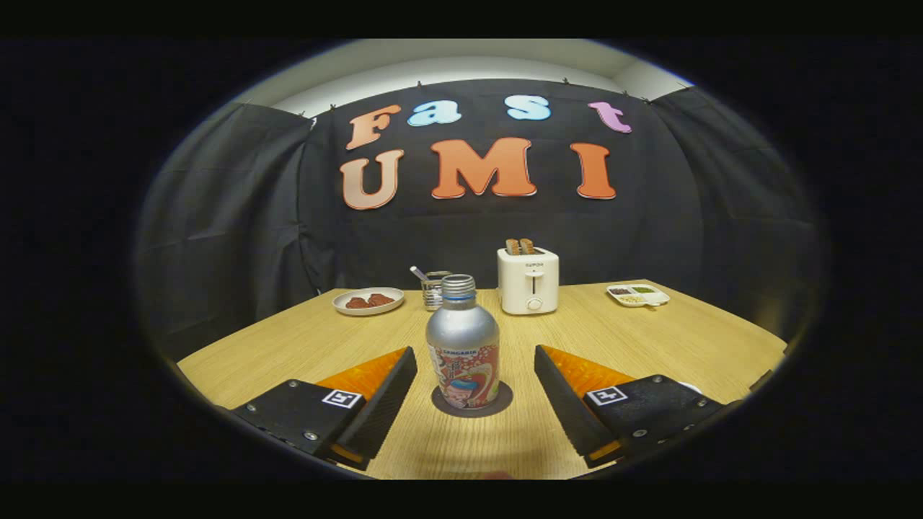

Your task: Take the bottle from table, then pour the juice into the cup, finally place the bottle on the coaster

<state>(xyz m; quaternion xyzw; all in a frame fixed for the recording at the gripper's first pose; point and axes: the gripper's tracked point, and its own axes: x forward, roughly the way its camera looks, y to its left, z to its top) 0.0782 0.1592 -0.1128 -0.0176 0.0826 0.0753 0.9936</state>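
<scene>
Fingers (476,360) apart, flanking 1 bottle (463,342) upright on 1 coaster (472,407); 1 cup (435,290) beyond.

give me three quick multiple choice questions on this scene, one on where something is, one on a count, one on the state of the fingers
1. Where does the bottle stand?
A. on the dark round coaster, between the fingers
B. on the white plate
C. on top of the toaster

2. How many bread slices stick out of the toaster?
A. none
B. two
C. four

3. What are the gripper fingers doing?
A. pressed on the bottle
B. spread open either side of the bottle, with a gap on each side
C. closed on the glass cup

Answers:
1 A, the coaster's rim shows around the bottle's base on the wooden table.
2 B, two brown slices rise side by side from the slots.
3 B, bare table shows between each finger and the bottle.
</scene>
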